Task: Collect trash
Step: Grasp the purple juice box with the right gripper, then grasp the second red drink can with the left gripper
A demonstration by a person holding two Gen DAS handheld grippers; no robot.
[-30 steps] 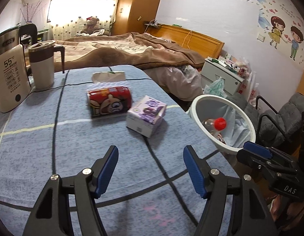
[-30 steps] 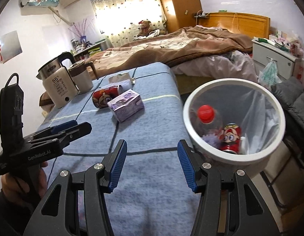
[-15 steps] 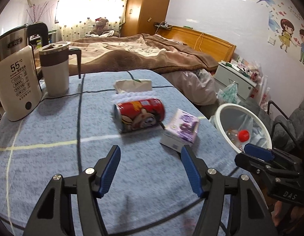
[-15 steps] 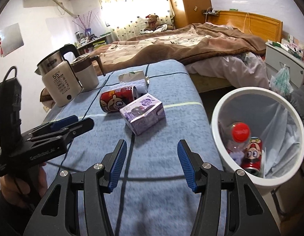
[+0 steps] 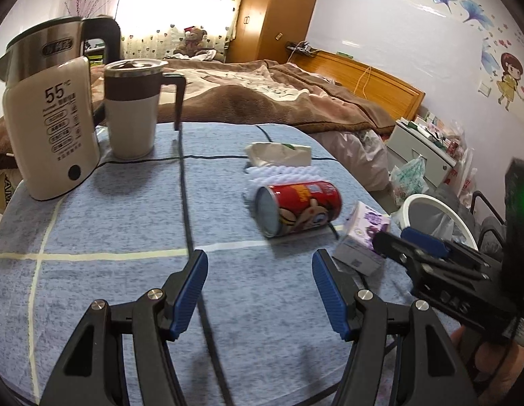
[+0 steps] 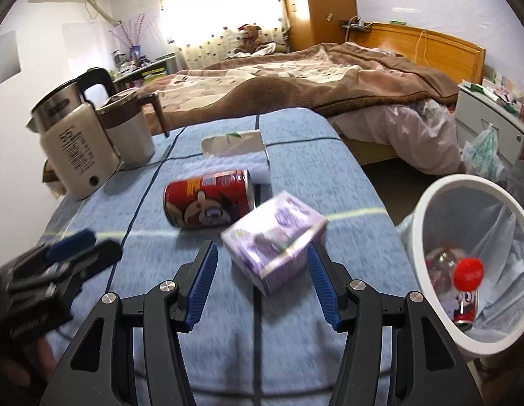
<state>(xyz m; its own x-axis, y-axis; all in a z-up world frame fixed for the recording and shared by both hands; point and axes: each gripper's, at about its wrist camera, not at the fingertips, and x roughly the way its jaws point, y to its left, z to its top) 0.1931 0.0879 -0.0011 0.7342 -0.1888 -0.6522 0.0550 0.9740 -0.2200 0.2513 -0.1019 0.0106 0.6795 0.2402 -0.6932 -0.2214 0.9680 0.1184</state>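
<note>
The purple carton (image 6: 275, 237) sits at the centre of my right wrist view, tilted on one edge on the blue cloth of the table (image 6: 312, 338). It lies between the blue pads of my right gripper (image 6: 262, 286), whose jaws are spread wide; the right pad looks to be at the carton's near corner, though blur keeps me from telling whether it touches. Just beyond the carton, upper left of it in that frame, the red can (image 6: 208, 201) lies on its side, very close to the carton. Behind the can are a white ridged piece (image 6: 241, 164) and a folded paper packet (image 6: 232, 142).

In my left wrist view the can (image 5: 297, 208) is right of centre with its flat end toward me, and the carton (image 5: 363, 237) is at its right, partly hidden by the other gripper's black body. My left gripper (image 5: 260, 291) hangs over bare cloth at the lower centre, jaws wide apart and holding nothing, well short of the can.

At the right edge of the right wrist frame stands the white bin (image 6: 428, 209) with a plastic liner, holding a bottle with a red cap (image 6: 468, 269) and another red can (image 6: 465, 309). In the upper left of the left wrist frame stand a kettle (image 5: 50, 128) and a lidded mug (image 5: 133, 108), side by side.
</note>
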